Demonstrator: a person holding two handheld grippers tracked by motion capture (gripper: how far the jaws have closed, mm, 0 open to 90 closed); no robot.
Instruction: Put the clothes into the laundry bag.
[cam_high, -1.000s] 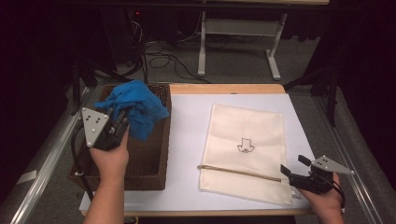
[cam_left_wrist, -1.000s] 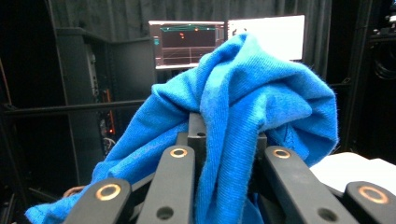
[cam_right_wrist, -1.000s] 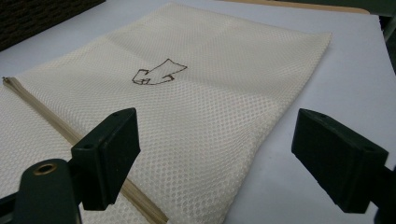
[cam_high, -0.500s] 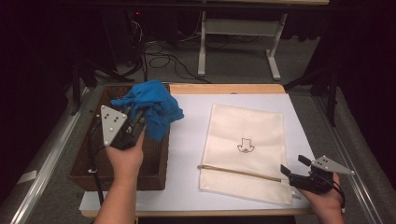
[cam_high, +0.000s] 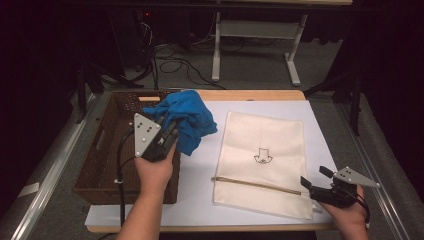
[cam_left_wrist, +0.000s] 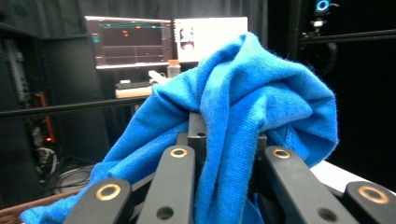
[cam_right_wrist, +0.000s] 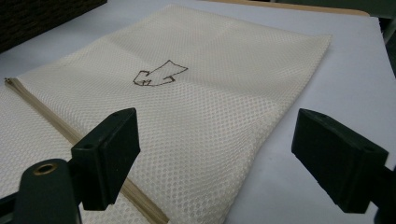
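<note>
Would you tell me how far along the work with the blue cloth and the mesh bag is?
Done: the blue cloth is out of the wicker basket, clamped in the left gripper above the basket's edge. In hand: carrying it toward the mesh bag. Left: the zipper looks closed, and the right gripper waits open beside it.

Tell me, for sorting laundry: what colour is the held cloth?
Bright blue cloth, clearest in the left gripper view.

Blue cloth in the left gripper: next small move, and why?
Probably carry the blue cloth on rightward toward the mesh bag. The left gripper is shut on it above the basket edge, while the right gripper waits open by the bag's zipper, which looks closed.
</note>
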